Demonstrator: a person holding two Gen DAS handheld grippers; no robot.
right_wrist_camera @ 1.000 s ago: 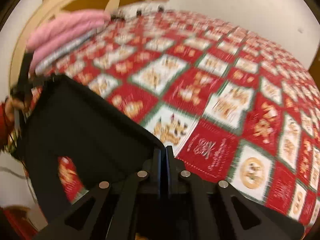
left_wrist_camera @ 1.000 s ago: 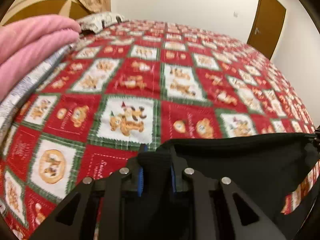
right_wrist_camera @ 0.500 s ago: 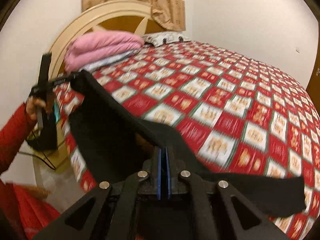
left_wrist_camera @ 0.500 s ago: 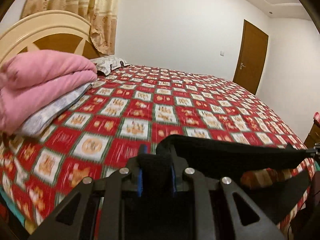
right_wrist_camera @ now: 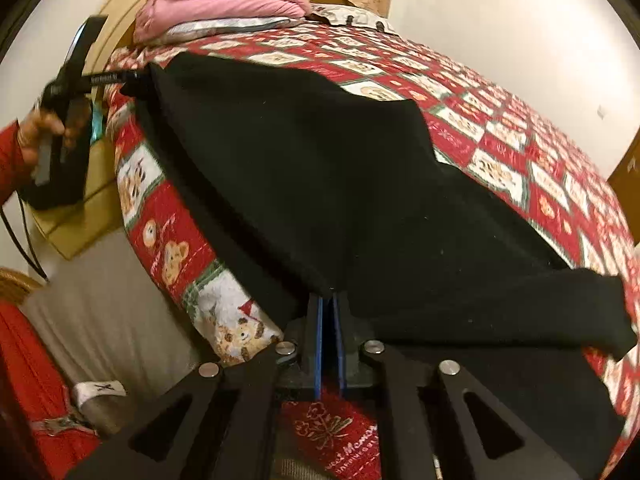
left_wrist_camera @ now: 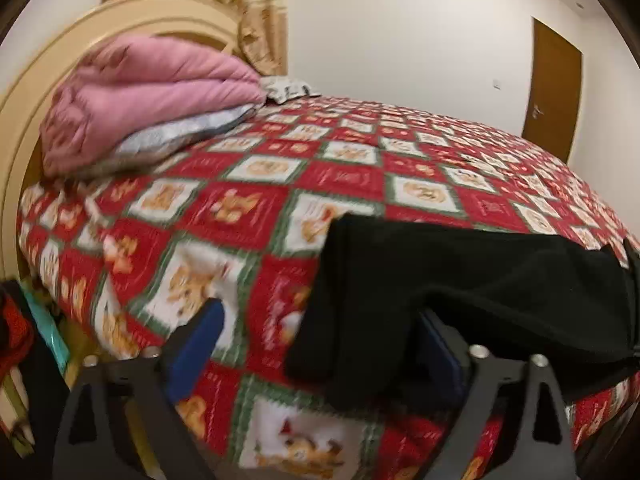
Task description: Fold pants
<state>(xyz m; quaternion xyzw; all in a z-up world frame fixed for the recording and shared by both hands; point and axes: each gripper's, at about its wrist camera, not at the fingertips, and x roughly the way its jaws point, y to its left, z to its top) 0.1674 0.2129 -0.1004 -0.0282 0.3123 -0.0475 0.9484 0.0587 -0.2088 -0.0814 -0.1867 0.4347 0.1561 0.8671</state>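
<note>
Black pants point(left_wrist_camera: 460, 280) point(right_wrist_camera: 300, 160) lie spread over the near edge of a bed covered with a red, white and green patchwork bedspread point(left_wrist_camera: 340, 176) point(right_wrist_camera: 500, 128). My left gripper point(left_wrist_camera: 320, 316) has its jaws opening wide. A corner of the pants hangs loose between them and drapes over the right finger point(left_wrist_camera: 440, 344); the pads do not press on it. My right gripper point(right_wrist_camera: 329, 300) is shut on the pants' near edge. In the right wrist view the left gripper point(right_wrist_camera: 120, 78), held by a hand point(right_wrist_camera: 40, 132) in a red sleeve, is at the pants' far-left corner.
A folded pink quilt point(left_wrist_camera: 152, 96) point(right_wrist_camera: 224, 0) lies on a grey pillow against the cream headboard point(left_wrist_camera: 24, 112). A brown door point(left_wrist_camera: 554, 92) is in the far wall. Below the bed edge is a pale bed skirt point(right_wrist_camera: 100, 280).
Both grippers drew back toward the near edge of the bed, laying the pants down over it. The left gripper opened and let go of the pants' corner. The right stayed shut on the cloth.
</note>
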